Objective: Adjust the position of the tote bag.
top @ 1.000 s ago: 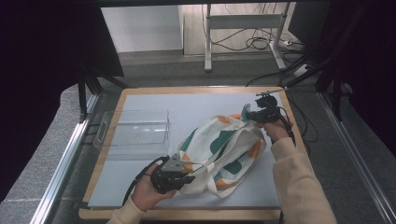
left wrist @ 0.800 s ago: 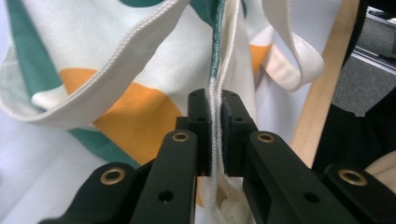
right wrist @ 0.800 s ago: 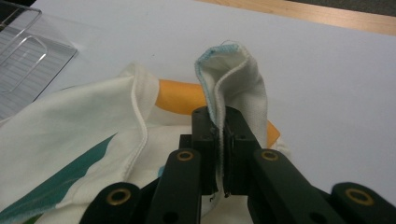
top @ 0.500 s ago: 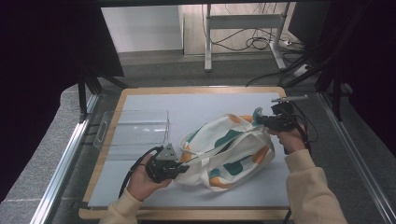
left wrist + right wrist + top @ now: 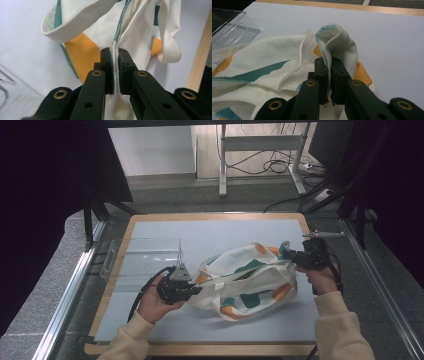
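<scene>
While both ends stay pinched, tote bag (image 5: pixel 245 280) hangs stretched between the two hands, low over the pale mat (image 5: pixel 165 230) on the wooden counter (image 5: pixel 210 216), right of centre. Cream cloth with teal and orange patches, handles loose along the middle. Left gripper (image 5: pixel 192 290) at the bag's left end, jaws pressed together on a folded cream edge (image 5: pixel 115 67), cloth running between the pads and out below them. Right gripper (image 5: pixel 292 256) at the bag's far right end, jaws likewise clamped on a doubled hem with teal stitching (image 5: pixel 329 62), corner of cloth standing up above the pads. Clear plastic tray (image 5: pixel 142 257) lying to the left on the mat, just beside the left hand, empty as far as can be told.

Step in hand, judged: spreading or straightening the bag by its two ends before laying it flat or folding. Bag looks slack and sagging in the middle, not yet flat. Next move probably calls for pulling the ends further apart to take out the sag, then lowering evenly onto the mat with both grips kept firm; risk of hem slipping from the right pads, since only a thin edge sits between them.
</scene>
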